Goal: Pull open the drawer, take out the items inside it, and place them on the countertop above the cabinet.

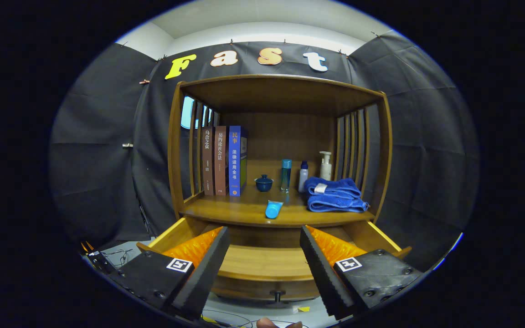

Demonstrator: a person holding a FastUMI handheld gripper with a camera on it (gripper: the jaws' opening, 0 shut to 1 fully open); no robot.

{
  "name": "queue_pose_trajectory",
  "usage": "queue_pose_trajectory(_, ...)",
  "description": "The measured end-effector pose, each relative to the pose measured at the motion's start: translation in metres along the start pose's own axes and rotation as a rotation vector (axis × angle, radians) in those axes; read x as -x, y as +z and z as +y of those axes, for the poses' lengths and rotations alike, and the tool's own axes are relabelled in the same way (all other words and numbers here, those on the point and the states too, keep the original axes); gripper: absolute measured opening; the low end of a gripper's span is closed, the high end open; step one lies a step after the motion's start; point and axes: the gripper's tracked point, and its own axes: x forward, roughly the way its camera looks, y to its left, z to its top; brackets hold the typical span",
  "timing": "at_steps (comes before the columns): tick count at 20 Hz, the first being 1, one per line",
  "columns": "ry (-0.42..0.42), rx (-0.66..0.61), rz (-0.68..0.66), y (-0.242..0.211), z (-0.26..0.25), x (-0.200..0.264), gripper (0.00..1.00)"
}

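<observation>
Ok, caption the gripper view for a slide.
Open tongs hover over the pulled-out drawer; a blue tube lies on the countertop beside folded towels.

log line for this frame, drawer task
drawer: pulled open | gripper: open, holding nothing, above drawer | blue tube: lying on countertop

Tube [273, 209] on countertop [244, 210] above drawer [265, 263]

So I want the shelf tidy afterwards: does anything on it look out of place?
The blue tube lies on its side at the countertop's front edge, while the bottles behind stand upright. The gripper hangs open.
</observation>
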Motion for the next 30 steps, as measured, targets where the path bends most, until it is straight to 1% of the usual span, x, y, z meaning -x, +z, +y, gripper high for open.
queue_pose_trajectory(3, -0.013, -0.016, -0.004, -0.033, -0.005, 0.014, 0.98)
queue_pose_trajectory(7, -0.030, -0.044, -0.037, -0.065, -0.012, 0.019, 0.98)
queue_pose_trajectory(12, -0.029, -0.021, -0.032, -0.093, -0.013, 0.012, 0.99)
queue_pose_trajectory(16, -0.034, -0.049, 0.005, -0.113, -0.016, -0.002, 0.98)
queue_pose_trajectory(18, -0.046, -0.050, -0.017, -0.112, -0.019, -0.005, 0.98)
queue_pose_trajectory(26, -0.045, -0.062, -0.018, -0.113, -0.020, -0.007, 0.99)
queue_pose_trajectory(28, -0.037, -0.067, -0.023, -0.107, -0.023, -0.014, 1.00)
queue_pose_trajectory(30, -0.031, -0.060, -0.012, -0.106, -0.028, -0.033, 1.00)
